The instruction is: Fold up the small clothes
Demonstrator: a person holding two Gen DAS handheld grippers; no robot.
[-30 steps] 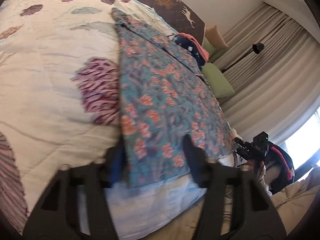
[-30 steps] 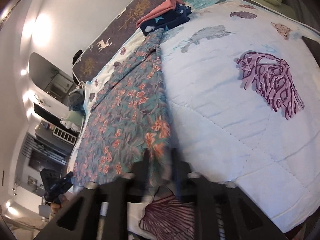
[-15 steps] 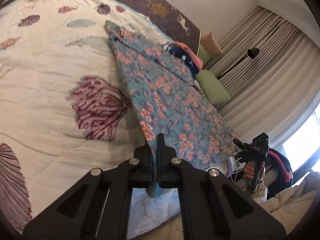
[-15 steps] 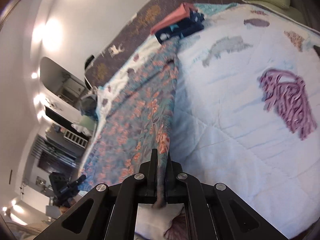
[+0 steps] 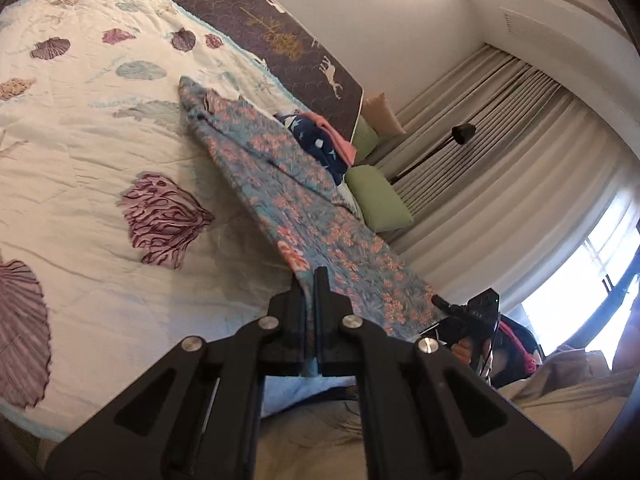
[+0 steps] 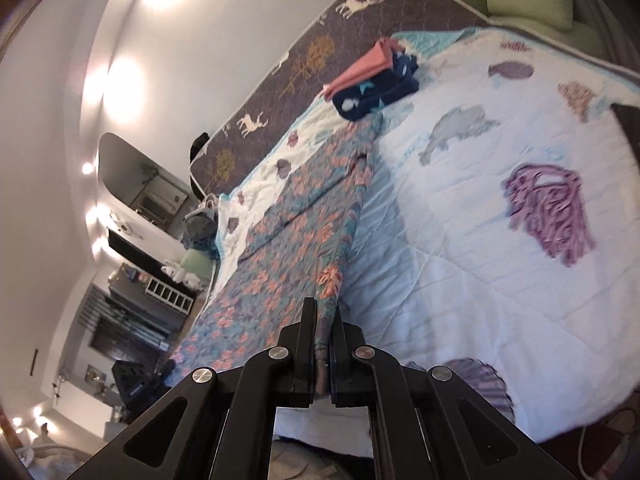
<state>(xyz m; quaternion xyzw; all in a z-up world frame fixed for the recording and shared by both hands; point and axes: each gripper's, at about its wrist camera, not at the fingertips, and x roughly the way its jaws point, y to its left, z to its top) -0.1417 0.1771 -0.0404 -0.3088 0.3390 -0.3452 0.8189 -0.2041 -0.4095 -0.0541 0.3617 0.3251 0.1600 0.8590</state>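
Observation:
A teal garment with orange flowers (image 5: 288, 184) lies stretched along the white quilted bed (image 5: 80, 152) and is lifted at its near hem. My left gripper (image 5: 310, 280) is shut on one near corner of the hem. My right gripper (image 6: 323, 312) is shut on the other near corner of the floral garment (image 6: 288, 240). The right gripper also shows in the left wrist view (image 5: 472, 312), and the left gripper in the right wrist view (image 6: 136, 380). The garment's far end rests on the bed.
A folded stack of navy and pink clothes (image 6: 372, 80) sits near the dark headboard (image 6: 296, 60). Green cushions (image 5: 376, 200) and a floor lamp (image 5: 460, 136) stand by the curtains. Shelves and a mirror (image 6: 148, 196) are beyond the bed's other side.
Both grippers went from open around the hem to shut on it. They then lifted the near edge off the bed, pulling the garment taut.

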